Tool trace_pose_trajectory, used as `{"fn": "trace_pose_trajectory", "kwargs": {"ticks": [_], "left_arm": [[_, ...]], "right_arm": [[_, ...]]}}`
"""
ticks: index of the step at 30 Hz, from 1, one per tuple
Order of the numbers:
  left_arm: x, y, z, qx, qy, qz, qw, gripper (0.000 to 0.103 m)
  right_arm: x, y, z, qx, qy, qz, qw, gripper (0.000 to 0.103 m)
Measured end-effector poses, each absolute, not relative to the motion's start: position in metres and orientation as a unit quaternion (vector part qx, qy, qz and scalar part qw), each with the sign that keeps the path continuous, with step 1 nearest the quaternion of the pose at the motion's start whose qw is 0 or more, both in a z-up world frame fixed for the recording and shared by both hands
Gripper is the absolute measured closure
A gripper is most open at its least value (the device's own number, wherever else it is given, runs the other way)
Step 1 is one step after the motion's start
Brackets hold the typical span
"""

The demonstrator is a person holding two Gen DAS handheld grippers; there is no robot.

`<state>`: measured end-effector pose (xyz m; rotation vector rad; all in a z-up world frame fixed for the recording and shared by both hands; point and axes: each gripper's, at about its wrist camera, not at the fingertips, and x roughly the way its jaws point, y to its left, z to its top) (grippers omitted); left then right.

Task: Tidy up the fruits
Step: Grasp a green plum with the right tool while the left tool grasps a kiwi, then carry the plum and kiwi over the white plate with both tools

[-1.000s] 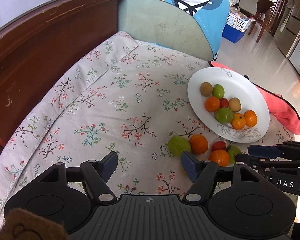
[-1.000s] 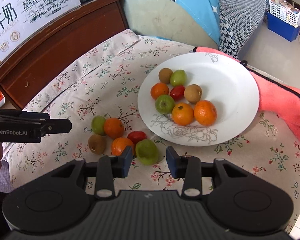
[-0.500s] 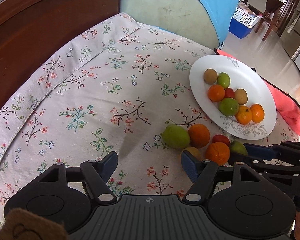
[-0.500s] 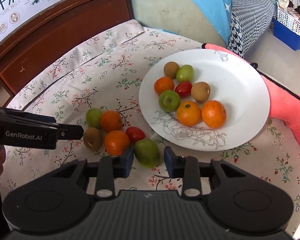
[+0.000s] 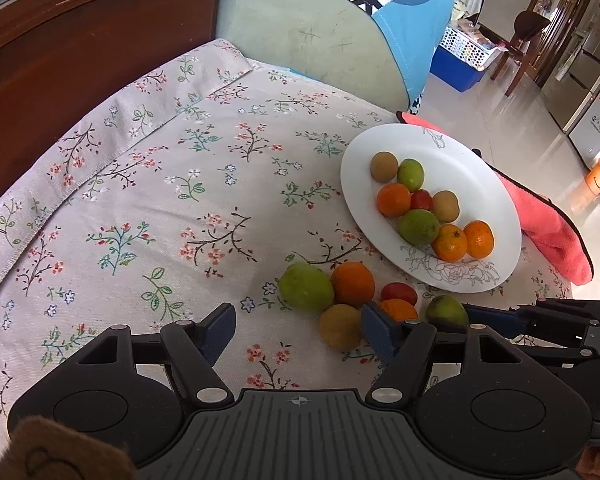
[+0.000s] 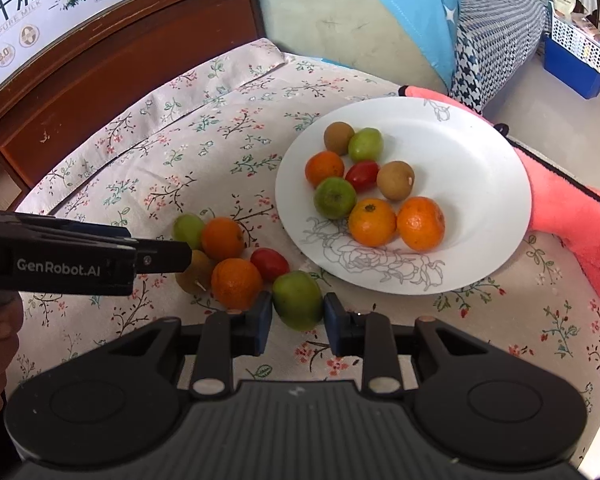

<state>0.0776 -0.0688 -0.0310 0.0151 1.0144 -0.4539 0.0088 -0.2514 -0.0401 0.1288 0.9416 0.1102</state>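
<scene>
Your target is the green fruit point(image 6: 298, 305): smooth, yellow-green, slightly egg-shaped, with a brownish patch at its lower edge. It sits on the floral cloth point(image 6: 204, 148) covering the desk, at the near end of a loose cluster just beside the white plate point(image 6: 476, 152).

Your right claw point(image 6: 294, 320) has just been closing; both blue pads now sit against the fruit's flanks, clamped on it. The fruit fills the gap and bulges above the pads.

Your left claw point(image 5: 298, 330) stands apart, nothing between the fingers. Its right finger point(image 5: 378, 330) is just beside the brown fruit point(image 5: 340, 326), in front of an orange point(image 5: 400, 309); touching or not, can't tell.

The green fruit's long axis runs roughly along the right claw's fingers, tilted a little toward the plate; which end is the stem end, can't tell.

Rest of the cluster: another green fruit point(image 6: 188, 230), an orange point(image 6: 223, 239), a second orange point(image 6: 236, 283) touching the right claw's left finger, a red tomato point(image 6: 270, 264). The plate holds seven fruits: three orange, two green, two brown, plus one red tomato. A pink towel point(image 6: 572, 216) lies beyond the plate.
</scene>
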Motion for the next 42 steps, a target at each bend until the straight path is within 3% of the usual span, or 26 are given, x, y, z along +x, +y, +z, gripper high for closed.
{"fn": "trace_pose_trajectory", "kwargs": {"ticks": [5,15,42], "left_arm": [[0.078,-0.077,-0.037,0.002,0.486,-0.215,0.847,0.042],[0.070,-0.082,-0.046,-0.010,0.485,-0.244,0.840,0.078],[0.076,-0.087,0.000,-0.015,0.416,-0.261,0.871,0.079]], "right_arm": [[0.006,-0.255,-0.038,0.066,0.452,0.050,0.888,0.075],[0.003,-0.259,-0.033,0.073,0.445,0.047,0.891,0.075],[0.002,-0.292,0.005,0.125,0.382,0.016,0.916,0.075]]}}
